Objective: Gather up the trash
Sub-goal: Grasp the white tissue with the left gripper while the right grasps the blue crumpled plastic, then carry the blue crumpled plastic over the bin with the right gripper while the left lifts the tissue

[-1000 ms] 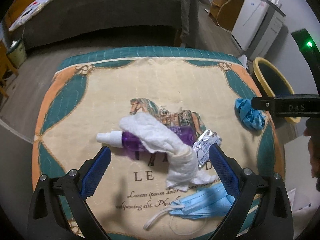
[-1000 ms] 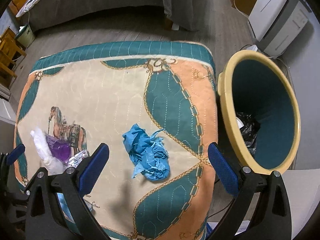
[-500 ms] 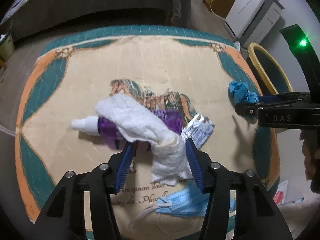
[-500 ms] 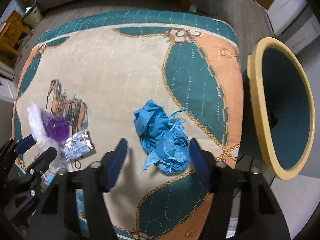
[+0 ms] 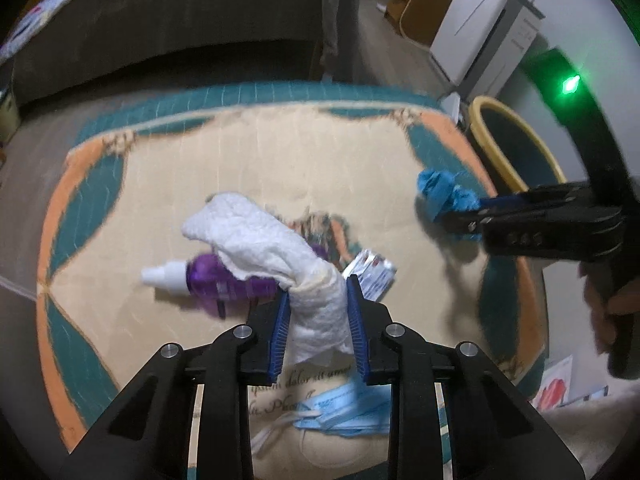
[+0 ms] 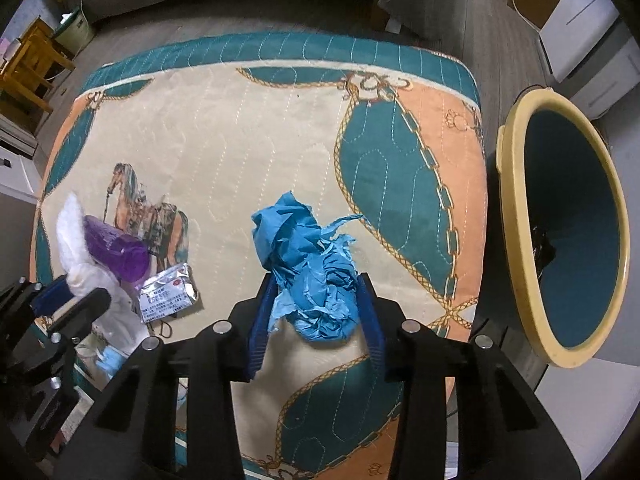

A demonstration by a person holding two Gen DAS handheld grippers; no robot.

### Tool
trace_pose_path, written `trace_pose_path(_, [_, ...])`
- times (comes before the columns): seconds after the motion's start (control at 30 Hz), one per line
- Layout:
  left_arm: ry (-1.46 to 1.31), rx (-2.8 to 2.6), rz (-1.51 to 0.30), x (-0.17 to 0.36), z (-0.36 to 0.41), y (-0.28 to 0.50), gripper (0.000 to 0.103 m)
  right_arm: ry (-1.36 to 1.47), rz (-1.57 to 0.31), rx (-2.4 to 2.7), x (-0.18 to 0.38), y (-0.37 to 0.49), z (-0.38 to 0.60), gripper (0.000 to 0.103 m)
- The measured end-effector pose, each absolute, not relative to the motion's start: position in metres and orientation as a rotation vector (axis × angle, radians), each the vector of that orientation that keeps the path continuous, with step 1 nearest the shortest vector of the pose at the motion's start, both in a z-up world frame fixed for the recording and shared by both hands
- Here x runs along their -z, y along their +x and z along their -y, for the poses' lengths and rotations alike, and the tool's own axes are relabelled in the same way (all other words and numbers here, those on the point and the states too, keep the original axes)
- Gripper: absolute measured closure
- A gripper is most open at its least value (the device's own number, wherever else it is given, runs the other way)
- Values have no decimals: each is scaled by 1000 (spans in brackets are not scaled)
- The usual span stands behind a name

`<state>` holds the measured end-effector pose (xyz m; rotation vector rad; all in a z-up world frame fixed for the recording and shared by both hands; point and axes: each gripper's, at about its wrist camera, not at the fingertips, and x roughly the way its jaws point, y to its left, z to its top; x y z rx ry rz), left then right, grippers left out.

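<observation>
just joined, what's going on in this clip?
A person is collecting trash off a patterned cushion, one handheld gripper per hand. The left gripper is closing on a white paper towel draped over a purple bottle. The right gripper is closing around a crumpled blue wad. Nothing is lifted yet. The yellow-rimmed bin stands beside the cushion; a foil packet and a blue face mask remain.

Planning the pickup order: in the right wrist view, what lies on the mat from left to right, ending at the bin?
White cloth → purple bottle → foil packet → blue wad → bin.
</observation>
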<state>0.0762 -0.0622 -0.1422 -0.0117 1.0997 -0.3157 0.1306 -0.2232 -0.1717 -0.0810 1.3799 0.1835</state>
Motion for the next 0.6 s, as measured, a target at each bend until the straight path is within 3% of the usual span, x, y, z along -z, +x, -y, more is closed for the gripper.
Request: trace_pose_path(0.6, [61,312,-861,67,72,79,74,101,-1100,-170,65,141,265,63])
